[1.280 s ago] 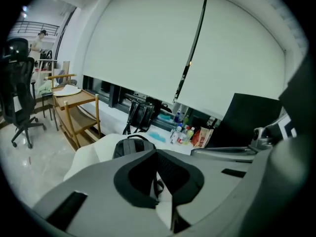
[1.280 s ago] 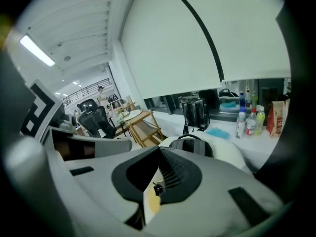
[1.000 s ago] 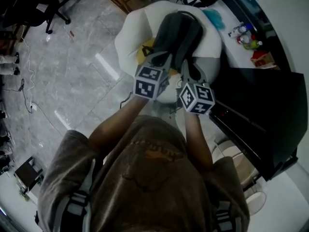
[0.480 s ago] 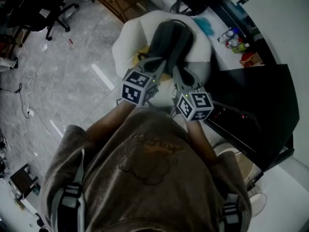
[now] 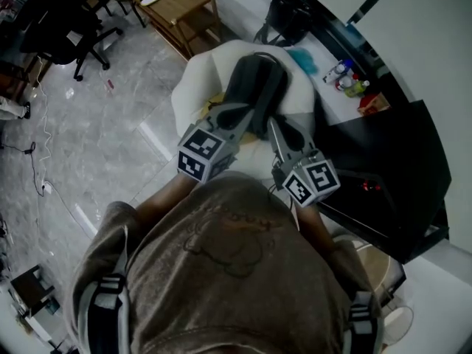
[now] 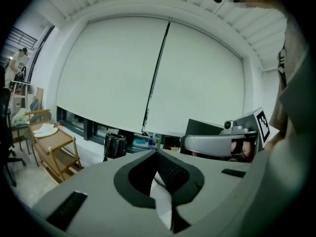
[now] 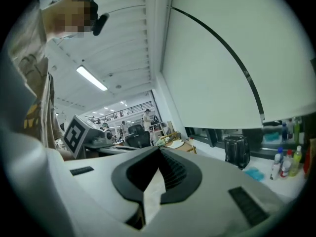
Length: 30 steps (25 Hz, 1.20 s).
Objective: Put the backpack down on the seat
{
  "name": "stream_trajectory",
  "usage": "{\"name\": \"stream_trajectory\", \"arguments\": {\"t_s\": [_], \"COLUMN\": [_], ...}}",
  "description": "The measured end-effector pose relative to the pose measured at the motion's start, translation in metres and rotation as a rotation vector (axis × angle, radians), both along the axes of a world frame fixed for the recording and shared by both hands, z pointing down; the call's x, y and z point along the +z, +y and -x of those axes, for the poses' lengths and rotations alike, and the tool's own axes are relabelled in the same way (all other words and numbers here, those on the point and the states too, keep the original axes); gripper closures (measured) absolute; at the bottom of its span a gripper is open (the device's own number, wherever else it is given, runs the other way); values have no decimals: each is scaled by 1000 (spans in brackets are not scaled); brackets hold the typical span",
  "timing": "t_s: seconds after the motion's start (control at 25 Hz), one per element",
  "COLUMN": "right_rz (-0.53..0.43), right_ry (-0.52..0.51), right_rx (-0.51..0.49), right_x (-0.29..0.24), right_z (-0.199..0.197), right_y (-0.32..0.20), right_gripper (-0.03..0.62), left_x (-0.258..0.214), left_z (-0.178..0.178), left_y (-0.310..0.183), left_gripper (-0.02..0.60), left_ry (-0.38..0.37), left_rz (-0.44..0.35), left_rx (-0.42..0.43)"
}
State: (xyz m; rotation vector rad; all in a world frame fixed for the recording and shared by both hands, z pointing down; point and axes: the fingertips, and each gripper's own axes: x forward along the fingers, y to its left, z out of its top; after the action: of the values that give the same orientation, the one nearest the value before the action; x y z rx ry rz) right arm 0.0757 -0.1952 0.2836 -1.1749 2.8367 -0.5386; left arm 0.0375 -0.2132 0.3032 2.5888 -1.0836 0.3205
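Dark grey soft fabric backpack (image 5: 254, 87) lies lengthwise on the round white cushioned seat (image 5: 195, 87), upper centre of the head view, its weight resting fully on the cushion; judged set down, or all but. A yellow patch shows at its near left edge, and I cannot tell what it is. Left gripper (image 5: 240, 110) and right gripper (image 5: 273, 124) sit at the pack's near end, angled toward each other. Whether either touches fabric cannot be told from above. In the left gripper view the left gripper (image 6: 157, 154) has its jaws pressed together with no strap or cloth seen between them. The right gripper (image 7: 159, 152) reads the same in its own view: closed on nothing, both looking out level at the blinds. Handling, as a judgement: the pack is limp and will sag and fold where lifted, not fragile, woven cloth that gives the pads fair purchase, weight unknown since its filling is hidden. Best holds look to be the loop at its far top end or the padded shoulder straps, one jaw pair to each, rather than pinching the slack body panel. Containers: a black cylindrical bin (image 5: 287, 13) stands by the window wall above the seat, contents not visible. A slatted wooden rack (image 5: 177, 9) at upper left carries pale flat things on its top shelf. A few small bottles (image 5: 346, 76) stand on the sill at upper right.
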Motion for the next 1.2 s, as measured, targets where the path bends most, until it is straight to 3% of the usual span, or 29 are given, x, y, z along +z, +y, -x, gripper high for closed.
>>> {"name": "stream_trajectory", "arguments": {"t_s": [0.16,0.4,1.2], "right_rz": [-16,-60,-38], "right_ry": [-47,-22,-23], "right_rx": [-6,14,21], "right_x": [-11,-20,-11], "right_z": [-4,-11,-4], "right_y": [7,5,11], "right_gripper": [594,594,595], "left_x": [-13,-25,-15], "left_z": [-3,-2,2], "left_y": [4,2,9], "left_gripper": [580,580,580], "left_ry": [20,32,54], "left_rz": [-47,-93,-53], "left_rx": [26,20,-23]}}
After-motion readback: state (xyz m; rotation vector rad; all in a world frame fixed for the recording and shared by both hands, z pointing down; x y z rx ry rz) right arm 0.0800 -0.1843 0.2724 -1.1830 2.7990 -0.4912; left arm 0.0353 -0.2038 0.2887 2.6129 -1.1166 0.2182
